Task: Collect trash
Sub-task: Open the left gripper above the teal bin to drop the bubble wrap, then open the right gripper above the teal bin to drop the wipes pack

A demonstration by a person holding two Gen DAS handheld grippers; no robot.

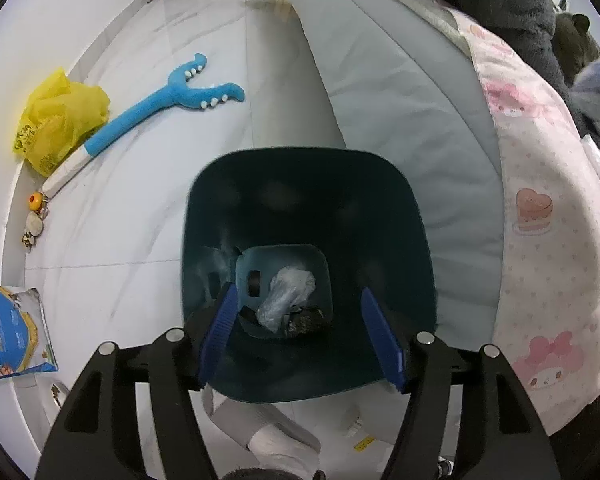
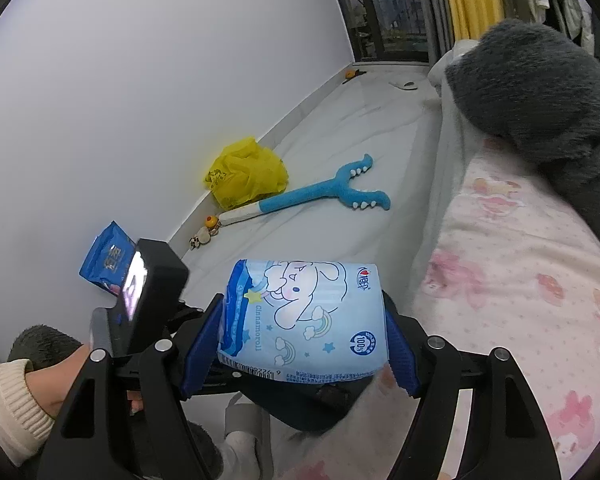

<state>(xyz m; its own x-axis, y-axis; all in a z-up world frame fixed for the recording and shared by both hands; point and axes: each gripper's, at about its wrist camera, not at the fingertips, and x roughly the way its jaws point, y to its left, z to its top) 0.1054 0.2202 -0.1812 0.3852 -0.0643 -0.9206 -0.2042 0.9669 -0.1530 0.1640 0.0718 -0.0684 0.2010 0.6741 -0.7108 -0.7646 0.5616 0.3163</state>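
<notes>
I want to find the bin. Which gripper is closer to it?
Left. The left gripper hangs open right over the bin; the right gripper holds a tissue pack beside it.

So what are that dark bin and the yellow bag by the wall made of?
The bin looks like hard, smooth plastic: moulded rounded walls with a dull sheen. The yellow bag seems thin plastic film: crumpled, slightly translucent, printed.

Home bedroom: bed w/ pink cartoon quilt, plush toy on tiled floor.
</notes>
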